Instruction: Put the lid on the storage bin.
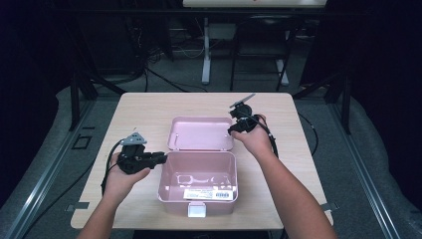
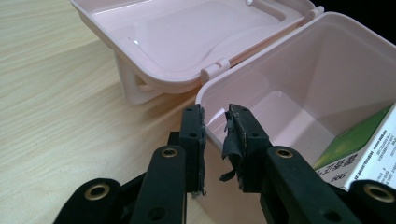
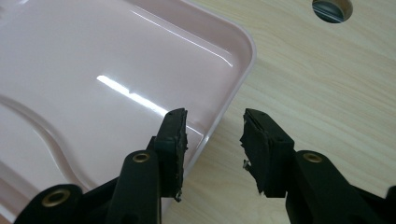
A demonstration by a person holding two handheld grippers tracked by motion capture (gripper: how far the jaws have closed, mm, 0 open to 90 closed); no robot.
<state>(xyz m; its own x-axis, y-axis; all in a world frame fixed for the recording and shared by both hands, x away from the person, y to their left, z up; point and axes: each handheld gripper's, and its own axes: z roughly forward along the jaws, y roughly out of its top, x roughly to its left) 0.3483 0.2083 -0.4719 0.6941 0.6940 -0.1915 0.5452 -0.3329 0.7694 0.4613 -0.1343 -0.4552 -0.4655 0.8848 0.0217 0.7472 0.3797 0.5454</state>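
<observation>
Found the pink box (image 1: 171,199) open at the near middle of the table (image 1: 144,109), with its lid (image 1: 200,133) thrown back flat behind and a carton (image 1: 209,193) lying inside. Saw the left gripper (image 2: 215,135) parted narrowly astride the box's left wall near the hinge corner, not yet clamped on it. Saw the right gripper (image 3: 214,135) spread wide over the lid's right edge, one jaw above the lid, the other outside the rim over bare wood, gripping nothing. Judged the risks thus: could slip off the thin, glossy lid rim if closed so near its corner; could drag or tip the light box when swinging the lid, given so loose a hold at the left; could catch the left jaws under the closing lid if left astride the wall
</observation>
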